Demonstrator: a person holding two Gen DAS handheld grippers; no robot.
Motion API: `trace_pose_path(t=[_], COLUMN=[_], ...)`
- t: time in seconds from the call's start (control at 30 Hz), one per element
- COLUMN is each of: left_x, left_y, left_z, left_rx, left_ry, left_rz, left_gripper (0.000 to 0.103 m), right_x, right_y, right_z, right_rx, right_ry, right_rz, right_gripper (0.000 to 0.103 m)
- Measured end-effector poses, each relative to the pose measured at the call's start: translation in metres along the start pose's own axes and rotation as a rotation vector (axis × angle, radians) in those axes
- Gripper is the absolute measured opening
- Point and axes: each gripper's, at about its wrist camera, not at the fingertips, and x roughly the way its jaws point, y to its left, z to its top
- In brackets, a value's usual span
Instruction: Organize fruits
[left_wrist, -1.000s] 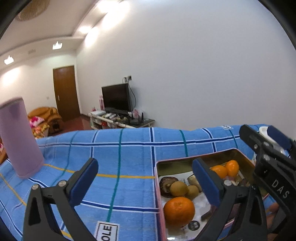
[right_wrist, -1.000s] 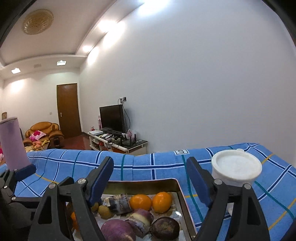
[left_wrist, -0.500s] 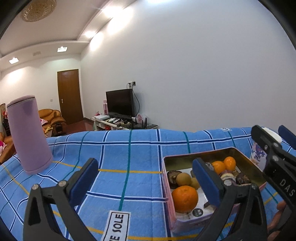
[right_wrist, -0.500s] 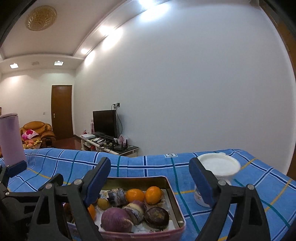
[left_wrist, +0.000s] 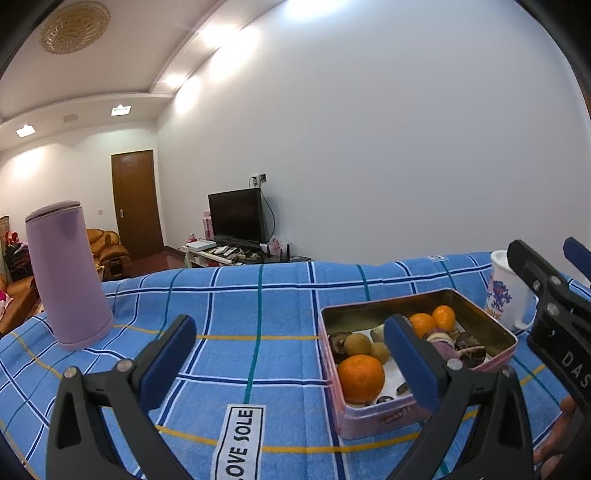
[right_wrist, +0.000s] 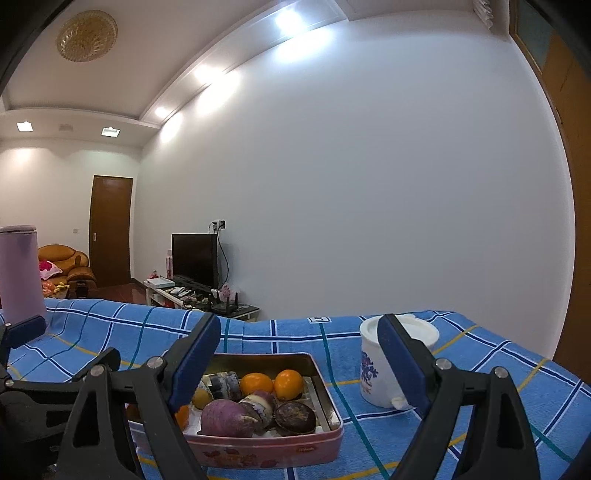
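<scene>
Both tongs, left tongs (left_wrist: 288, 354) and right tongs (right_wrist: 299, 354), hang spread and empty above the tabletop (left_wrist: 236, 295), flanking the pink tin (right_wrist: 266, 448) where oranges (right_wrist: 271, 384) and other fruit sit gathered, presumably for easy reach.

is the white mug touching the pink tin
Apart. The right wrist view shows a strip of blue checked cloth between the white mug and the right wall of the pink tin; the left wrist view shows the same gap.
</scene>
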Motion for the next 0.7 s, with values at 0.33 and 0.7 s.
trace_pose_path(t=[0.33,0.7], left_x=[0.0033,0.0075], left_y=[-0.0007,0.0016], left_z=[0.0004,0.0014], left_rx=[0.002,-0.009], left_ry=[0.020,0.030], left_rz=[-0.005,0.006], left_gripper=[0.103,0.103], right_x=[0.0050,0.0047], right_y=[-0.0024,-0.0031], right_z=[-0.0007,-0.0009], right_rx=[0.003,0.001], right_ry=[0.016,0.017], right_rz=[-0.006,-0.006], right_gripper=[0.088,0.088])
